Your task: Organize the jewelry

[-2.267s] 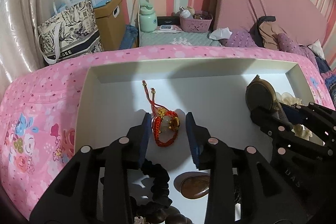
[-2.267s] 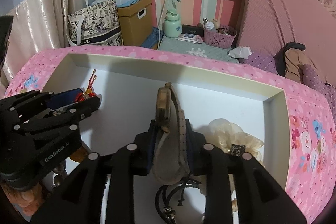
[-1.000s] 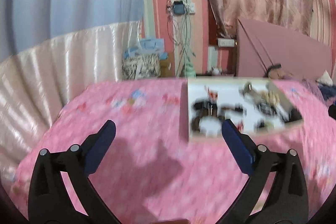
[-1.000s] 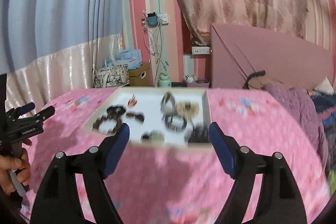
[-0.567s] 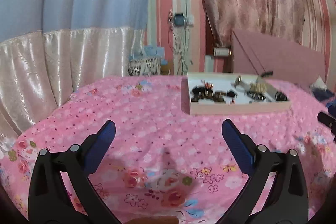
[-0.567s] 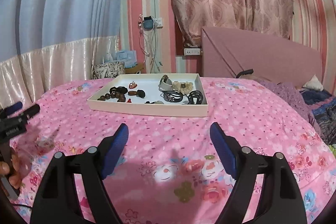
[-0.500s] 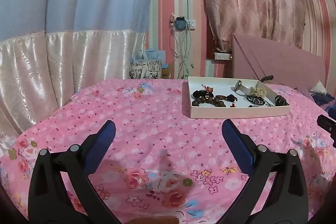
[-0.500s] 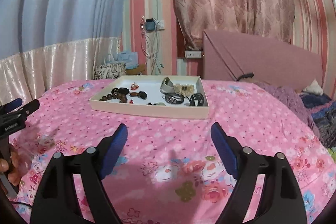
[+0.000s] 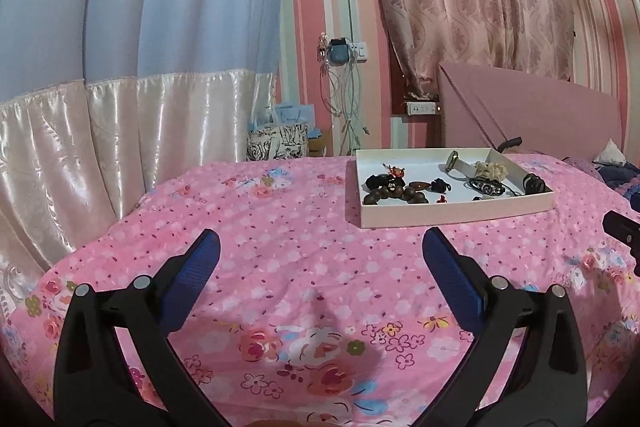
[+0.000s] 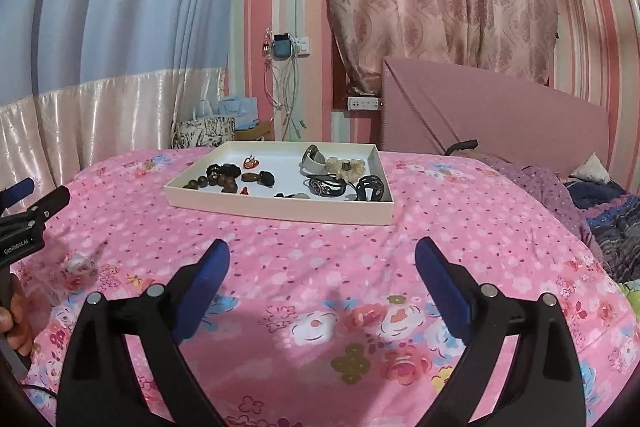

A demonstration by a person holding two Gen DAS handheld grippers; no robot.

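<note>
A shallow white tray (image 9: 448, 217) (image 10: 276, 209) lies on the pink flowered bedspread, well ahead of both grippers. In it lie a red cord bracelet (image 9: 394, 171) (image 10: 251, 160), dark wooden beads (image 9: 384, 191) (image 10: 218, 181), a watch (image 9: 456, 163) (image 10: 314, 159), a cream scrunchie (image 9: 494, 169) (image 10: 346, 165) and black bands (image 10: 370, 187). My left gripper (image 9: 320, 247) hangs over the bedspread, open, with nothing between its fingers. My right gripper (image 10: 322, 255) is also over the bedspread, its jaws still opening wide, nothing between them.
The pink bedspread (image 9: 260, 227) fills the foreground. A pink headboard (image 10: 500, 123) and bedding (image 10: 600, 195) lie to the right. Satin curtains (image 9: 120, 147), a patterned bag (image 9: 278, 143) and hanging cables (image 9: 344, 107) stand behind the bed. A hand (image 10: 16, 315) holds the left gripper's handle.
Both grippers let go of the bracelet and the watch, which now lie in the tray, and drew far back from it. They sank a little and have held still since.
</note>
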